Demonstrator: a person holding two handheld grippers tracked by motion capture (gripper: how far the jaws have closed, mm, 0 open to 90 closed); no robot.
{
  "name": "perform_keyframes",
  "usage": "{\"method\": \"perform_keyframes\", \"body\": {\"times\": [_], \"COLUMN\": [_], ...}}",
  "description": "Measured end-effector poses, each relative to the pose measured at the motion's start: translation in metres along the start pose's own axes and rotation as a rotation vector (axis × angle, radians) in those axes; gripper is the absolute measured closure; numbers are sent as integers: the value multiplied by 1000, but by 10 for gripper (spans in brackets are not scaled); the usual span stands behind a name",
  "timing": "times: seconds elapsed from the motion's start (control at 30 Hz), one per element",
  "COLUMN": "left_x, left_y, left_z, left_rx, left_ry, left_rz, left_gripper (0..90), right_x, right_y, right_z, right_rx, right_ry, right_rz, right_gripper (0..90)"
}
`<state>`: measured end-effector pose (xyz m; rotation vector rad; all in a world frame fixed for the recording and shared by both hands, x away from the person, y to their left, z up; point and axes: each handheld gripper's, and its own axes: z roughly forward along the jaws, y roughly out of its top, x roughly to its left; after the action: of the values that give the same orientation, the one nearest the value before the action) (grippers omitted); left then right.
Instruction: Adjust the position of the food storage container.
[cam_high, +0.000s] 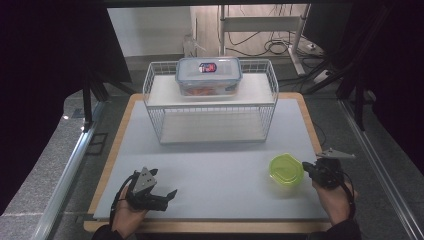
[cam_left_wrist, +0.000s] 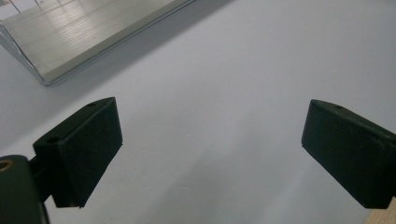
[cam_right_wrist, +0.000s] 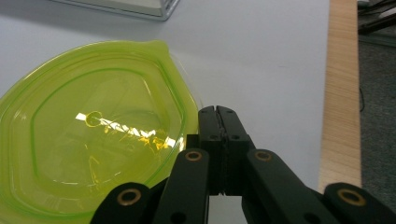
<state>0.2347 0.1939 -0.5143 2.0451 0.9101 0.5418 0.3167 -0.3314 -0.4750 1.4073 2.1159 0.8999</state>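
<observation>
A round lime-green lidded container (cam_high: 285, 170) sits on the grey mat at the front right. My right gripper (cam_high: 306, 167) lies just right of it. In the right gripper view the container (cam_right_wrist: 93, 140) is large at the left, and the right gripper (cam_right_wrist: 218, 112) has its jaws pressed together beside the rim, with nothing visible between them. My left gripper (cam_high: 165, 184) rests at the front left of the mat. In its own view the left gripper (cam_left_wrist: 210, 144) is open, with bare mat between its pads (cam_left_wrist: 88, 149).
A white wire rack (cam_high: 152, 95) stands at the back centre of the grey mat (cam_high: 215, 165), with a clear box with a blue lid (cam_high: 208, 75) on its upper shelf. The rack's base edge (cam_left_wrist: 84, 32) lies ahead of the left gripper. The table's wooden border (cam_right_wrist: 341, 93) runs along the right.
</observation>
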Motion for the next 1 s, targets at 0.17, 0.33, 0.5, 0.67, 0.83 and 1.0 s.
{"method": "perform_keyframes", "body": {"times": [0.17, 0.33, 0.5, 0.67, 0.83, 1.0], "left_x": [-1, -1, -1, -2, -2, -2], "left_y": [0, 0, 0, 0, 0, 0], "left_z": [0, 1, 1, 1, 1, 2], "left_rx": [1, 4, 5, 6, 8, 11], "left_ry": [0, -2, 0, -1, 0, -1], "left_rz": [4, 8, 11, 10, 14, 17], "left_gripper": [51, 51, 52, 52, 52, 52], "right_x": [9, 19, 16, 18, 28, 36], "right_y": [0, 0, -4, -12, -17, -18], "right_z": [1, 2, 2, 4, 9, 14], "right_rx": [4, 9, 29, 66, 101, 117], "right_ry": [47, 84, 86, 121, 163, 199], "right_rz": [-2, -16, -17, -24, -42, -52], "right_gripper": [900, 900, 886, 891, 895, 895]}}
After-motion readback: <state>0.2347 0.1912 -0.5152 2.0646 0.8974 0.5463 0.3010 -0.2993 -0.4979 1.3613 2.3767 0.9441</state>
